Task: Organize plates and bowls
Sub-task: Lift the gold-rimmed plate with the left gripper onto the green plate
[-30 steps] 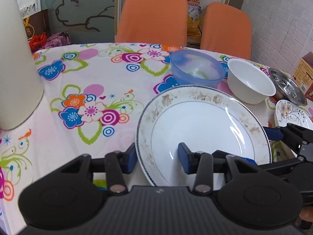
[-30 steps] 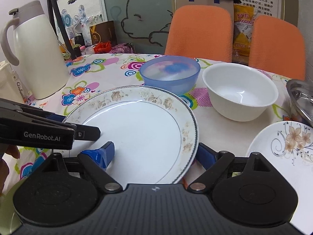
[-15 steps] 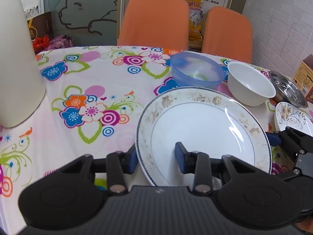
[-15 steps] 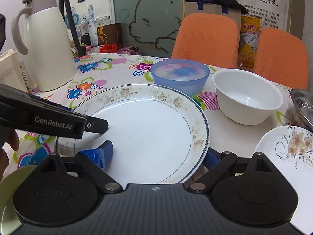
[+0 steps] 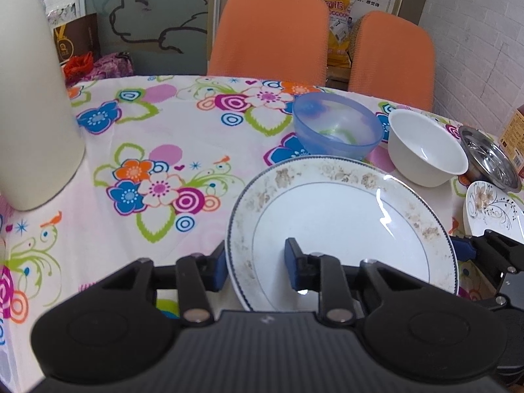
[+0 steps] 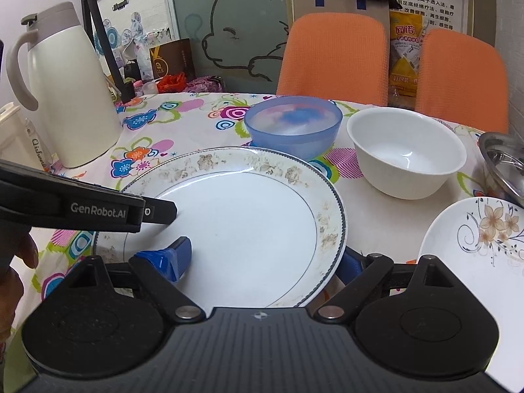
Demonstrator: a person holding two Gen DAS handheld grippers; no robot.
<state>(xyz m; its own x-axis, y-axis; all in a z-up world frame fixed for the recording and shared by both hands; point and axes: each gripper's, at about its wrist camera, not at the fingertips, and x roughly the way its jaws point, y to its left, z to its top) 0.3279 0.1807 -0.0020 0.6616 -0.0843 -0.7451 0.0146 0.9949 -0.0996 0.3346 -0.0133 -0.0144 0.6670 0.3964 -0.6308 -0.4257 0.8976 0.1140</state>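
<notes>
Large plate (image 5: 340, 226), brown-flowered at the rim, is straddled at opposite edges by the left gripper (image 5: 257, 263) and right gripper (image 6: 265, 262), jaws parted, grip unclear.

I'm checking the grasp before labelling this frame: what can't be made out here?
- Large plate: near rim hidden by gripper body, both views.
- Whether it is lifted: unclear.
- Steel bowl: cut by right view's edge.
- Floral plate: partly behind right gripper, left view.

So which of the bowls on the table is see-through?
The blue plastic bowl, just behind the big plate. The tablecloth pattern shows through its wall. The white bowl to its right is opaque, and the steel one is metal.
</notes>
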